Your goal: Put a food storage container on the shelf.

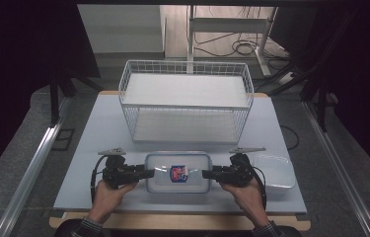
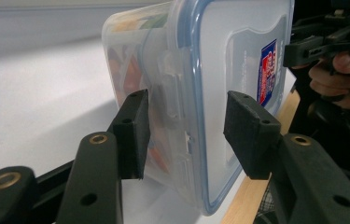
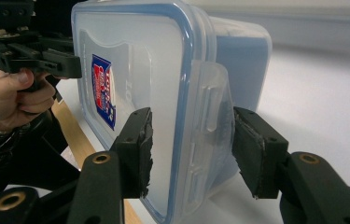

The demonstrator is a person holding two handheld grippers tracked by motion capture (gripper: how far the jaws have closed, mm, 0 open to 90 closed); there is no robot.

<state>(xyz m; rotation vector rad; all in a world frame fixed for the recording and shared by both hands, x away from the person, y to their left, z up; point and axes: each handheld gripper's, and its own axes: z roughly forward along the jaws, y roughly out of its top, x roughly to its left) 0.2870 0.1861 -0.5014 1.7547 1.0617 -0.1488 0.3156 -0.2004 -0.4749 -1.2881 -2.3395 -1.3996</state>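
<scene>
A clear plastic box point(image 1: 177, 173) with a blue-rimmed lid and a red and blue label lies near the table's front edge. Coloured contents show through its wall point(image 2: 126, 70). My left gripper point(image 1: 150, 173) is at the box's left end, open, its jaws either side of the side latch point(image 2: 172, 88) without clamping it. My right gripper point(image 1: 204, 173) mirrors it at the right end, open around the other latch point(image 3: 207, 116). In the left gripper view my left gripper point(image 2: 186, 135) straddles the lid edge. The right gripper point(image 3: 191, 149) does the same in its own view.
A white wire basket shelf point(image 1: 185, 101) stands behind the box at the table's middle and back. A second, empty clear container point(image 1: 274, 170) sits just right of my right hand. The pale table point(image 1: 98, 128) ends in a wooden front edge close to both hands.
</scene>
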